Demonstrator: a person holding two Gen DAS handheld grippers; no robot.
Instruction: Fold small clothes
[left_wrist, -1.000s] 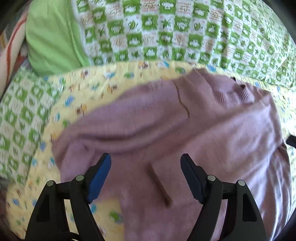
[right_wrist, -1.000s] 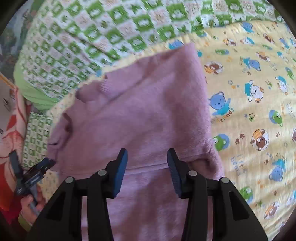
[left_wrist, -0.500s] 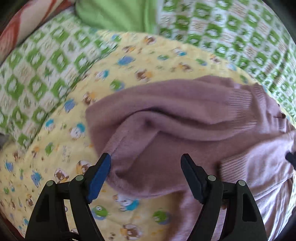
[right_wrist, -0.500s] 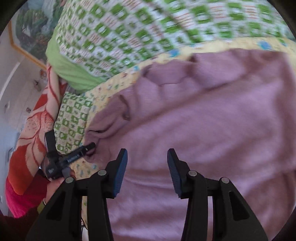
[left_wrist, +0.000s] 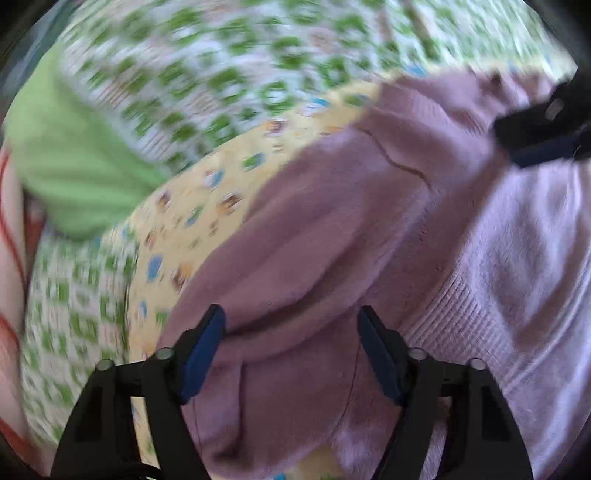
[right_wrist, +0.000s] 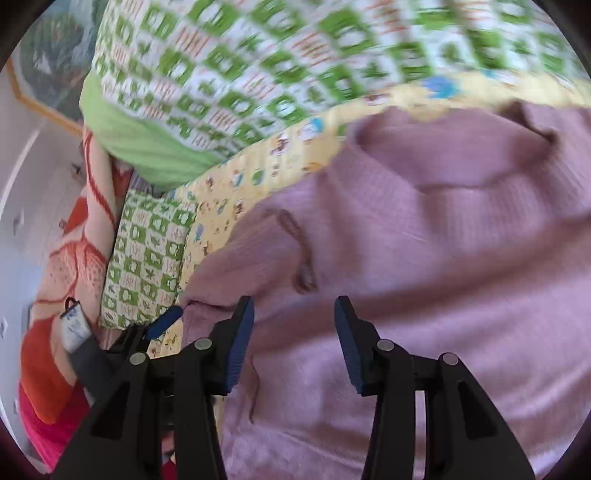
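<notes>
A mauve knit sweater (left_wrist: 332, 221) lies spread on the yellow cartoon-print sheet (left_wrist: 207, 192). My left gripper (left_wrist: 291, 347) sits low over the sweater's left side, where a folded sleeve and a ribbed cuff bunch up. Its jaws are closing with a fold of the knit between them, and the pads do not clamp it. My right gripper (right_wrist: 295, 332) hovers open over the sweater (right_wrist: 406, 258) near its left edge, with fabric below it and nothing gripped. The left gripper's blue fingertip (right_wrist: 162, 321) shows at that edge. The right gripper (left_wrist: 535, 136) appears at the left wrist view's upper right.
A green-and-white checked quilt (right_wrist: 258, 74) and a light green cloth (right_wrist: 147, 147) lie beyond the sheet. An orange-and-cream patterned blanket (right_wrist: 74, 258) runs along the left. A pink sleeve (right_wrist: 48, 435) shows at the lower left.
The right gripper has swept left across the sweater, from its right hem to its left edge. The left gripper has swung and dropped closer to the folded sleeve, its jaws narrower.
</notes>
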